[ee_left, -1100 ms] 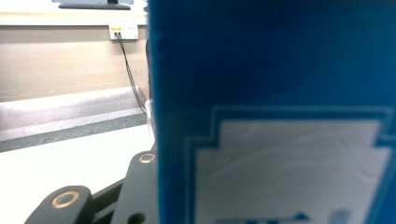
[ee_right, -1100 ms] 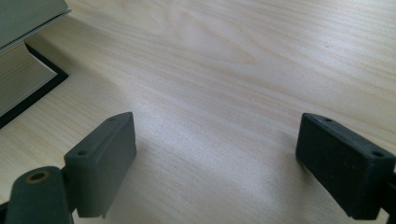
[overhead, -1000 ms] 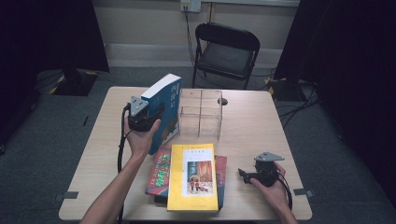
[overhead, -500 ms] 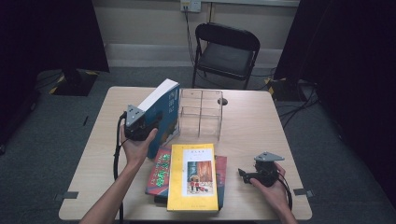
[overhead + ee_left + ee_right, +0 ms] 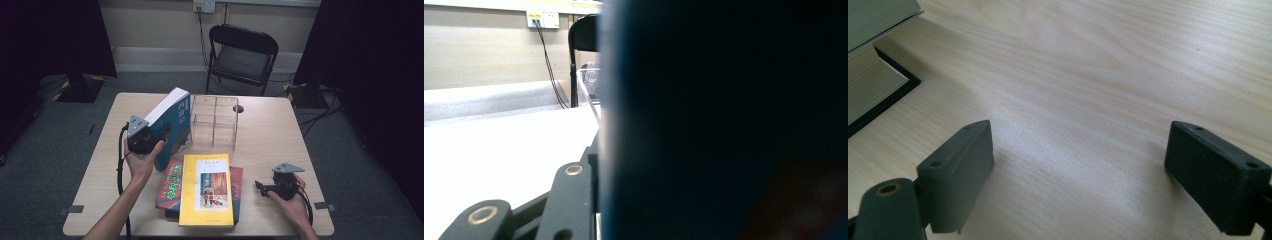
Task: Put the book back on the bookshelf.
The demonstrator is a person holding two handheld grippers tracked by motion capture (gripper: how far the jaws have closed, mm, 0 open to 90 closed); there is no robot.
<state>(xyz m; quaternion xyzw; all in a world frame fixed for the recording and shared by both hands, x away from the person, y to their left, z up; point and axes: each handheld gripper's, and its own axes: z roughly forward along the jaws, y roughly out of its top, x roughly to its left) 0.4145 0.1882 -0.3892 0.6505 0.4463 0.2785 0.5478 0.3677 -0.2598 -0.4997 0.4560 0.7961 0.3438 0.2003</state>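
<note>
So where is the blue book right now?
In the high view the blue book stands tilted at the table's left, in the left tool, against the clear organizer, behind the yellow book.

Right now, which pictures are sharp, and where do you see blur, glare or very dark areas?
High view: evenly lit and fairly sharp, but the room's sides are black. Left gripper view: the blue book stands so close that it is a dark blur, and the table is washed out white. Right gripper view: the wood grain is sharp, with soft glare between the open tongs.
</note>
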